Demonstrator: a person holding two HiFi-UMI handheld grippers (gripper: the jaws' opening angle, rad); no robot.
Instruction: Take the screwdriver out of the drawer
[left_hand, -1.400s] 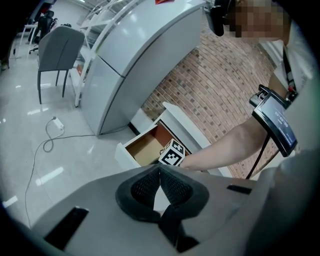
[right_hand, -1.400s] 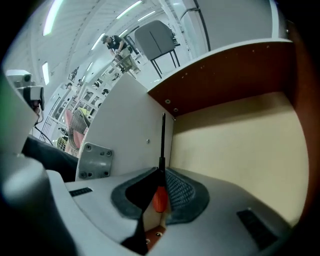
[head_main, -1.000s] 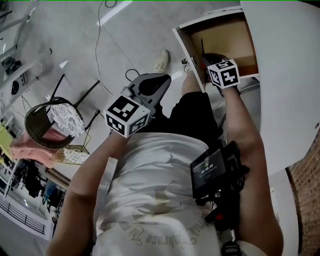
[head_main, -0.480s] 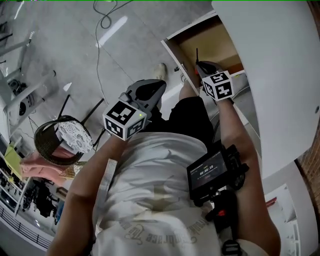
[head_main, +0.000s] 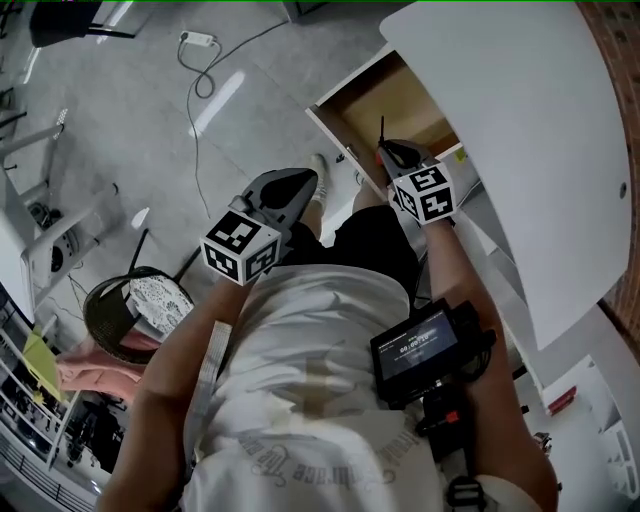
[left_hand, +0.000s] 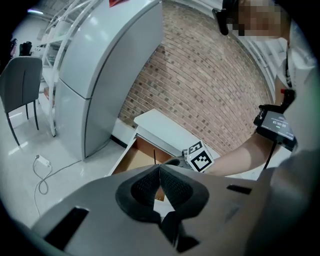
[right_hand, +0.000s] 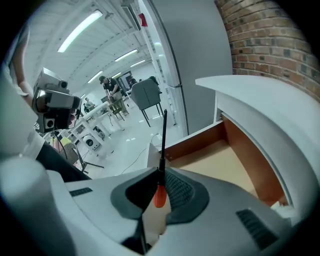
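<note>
We see bright, even light from ceiling strips (right_hand: 79, 31); glare streaks the glossy floor (head_main: 218, 100); shadows are soft; both gripper views bend and darken at their edges.

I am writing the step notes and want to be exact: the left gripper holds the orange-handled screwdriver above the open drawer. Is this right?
Not quite: it is the right gripper that holds the orange-handled screwdriver above the open drawer. The right gripper view shows its jaws closed on the screwdriver. In the left gripper view, the left gripper has its jaws together with nothing between them.
</note>
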